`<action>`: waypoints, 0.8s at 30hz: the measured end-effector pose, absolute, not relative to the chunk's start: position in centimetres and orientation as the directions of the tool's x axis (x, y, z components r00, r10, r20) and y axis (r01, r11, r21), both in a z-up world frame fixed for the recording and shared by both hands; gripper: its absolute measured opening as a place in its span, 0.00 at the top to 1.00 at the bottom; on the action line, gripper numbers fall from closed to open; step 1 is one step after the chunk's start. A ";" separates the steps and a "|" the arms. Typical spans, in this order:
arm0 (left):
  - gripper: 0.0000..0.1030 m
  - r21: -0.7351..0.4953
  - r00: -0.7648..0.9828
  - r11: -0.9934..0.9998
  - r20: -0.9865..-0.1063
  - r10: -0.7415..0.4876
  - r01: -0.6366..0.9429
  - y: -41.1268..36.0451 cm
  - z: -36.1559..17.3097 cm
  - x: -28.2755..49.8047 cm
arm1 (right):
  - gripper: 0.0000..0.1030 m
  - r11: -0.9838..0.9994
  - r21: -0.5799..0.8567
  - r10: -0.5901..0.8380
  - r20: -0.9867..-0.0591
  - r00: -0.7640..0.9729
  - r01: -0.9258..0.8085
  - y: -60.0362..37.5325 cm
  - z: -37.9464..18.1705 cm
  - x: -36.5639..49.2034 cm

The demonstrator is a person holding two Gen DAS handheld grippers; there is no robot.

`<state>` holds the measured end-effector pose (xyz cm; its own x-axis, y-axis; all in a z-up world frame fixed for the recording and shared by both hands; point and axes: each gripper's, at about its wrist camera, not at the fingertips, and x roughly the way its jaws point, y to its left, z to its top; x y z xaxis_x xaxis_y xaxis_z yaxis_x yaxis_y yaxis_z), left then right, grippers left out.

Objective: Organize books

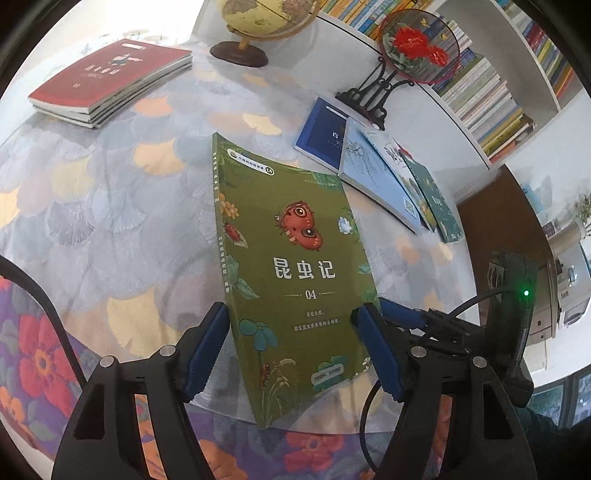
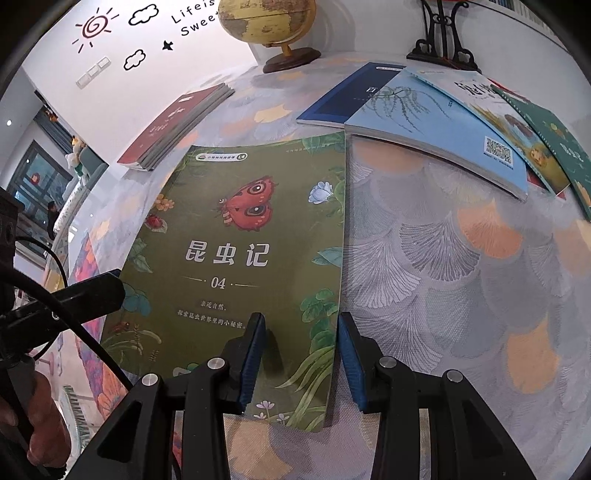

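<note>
Between the left gripper's [image 1: 291,350] parted pads lies the green insect book [image 1: 291,266], its spine touching the left pad; the right gripper [image 2: 301,360] straddles its right edge half-open, gripping nothing visibly. Beyond, on the floral tablecloth [image 2: 443,258], lie fanned blue books [image 2: 424,125] and a red stack [image 1: 110,81].

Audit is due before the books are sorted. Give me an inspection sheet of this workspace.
Surface: table under a leaf-print cloth.
Job's things: green book at centre, cover up; red stack far left; fanned books far right, overlapping.
Clutter: globe and fan on stand at the back edge.
Grippers: left gripper open, over the green book's near end; right gripper open, astride its right edge.
Cables: black cable loops off the left gripper; it is not on the books.
Surroundings: bookshelf behind the table; wall with decals.
</note>
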<state>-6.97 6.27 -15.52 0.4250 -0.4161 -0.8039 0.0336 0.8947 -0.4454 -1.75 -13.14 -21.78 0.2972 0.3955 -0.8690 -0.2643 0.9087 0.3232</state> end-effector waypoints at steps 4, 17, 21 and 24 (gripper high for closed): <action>0.33 -0.479 0.432 0.878 -0.789 -0.437 0.014 6.5 -15.5 -7.0 | 0.61 0.907 0.326 0.398 -0.868 0.296 -0.265 -13.2 -21.8 -1.8; 0.33 -0.493 0.426 0.870 -0.792 -0.437 -0.024 6.5 -16.0 -7.3 | 0.58 0.903 0.334 0.408 -0.864 0.294 -0.271 -13.4 -21.8 -1.8; 0.33 -0.498 0.419 0.866 -0.794 -0.440 -0.036 6.6 -16.4 -7.2 | 0.57 0.900 0.339 0.414 -0.862 0.292 -0.273 -13.5 -21.8 -1.6; 0.33 -0.499 0.412 0.865 -0.799 -0.438 -0.049 6.8 -16.8 -7.2 | 0.57 0.898 0.340 0.416 -0.862 0.290 -0.278 -13.5 -21.8 -1.6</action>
<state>-7.20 6.78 -16.79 0.4118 -0.4381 -0.7990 -0.0489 0.8650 -0.4994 -1.58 -13.54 -21.80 0.2903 0.4162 -0.8617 -0.2782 0.8983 0.3401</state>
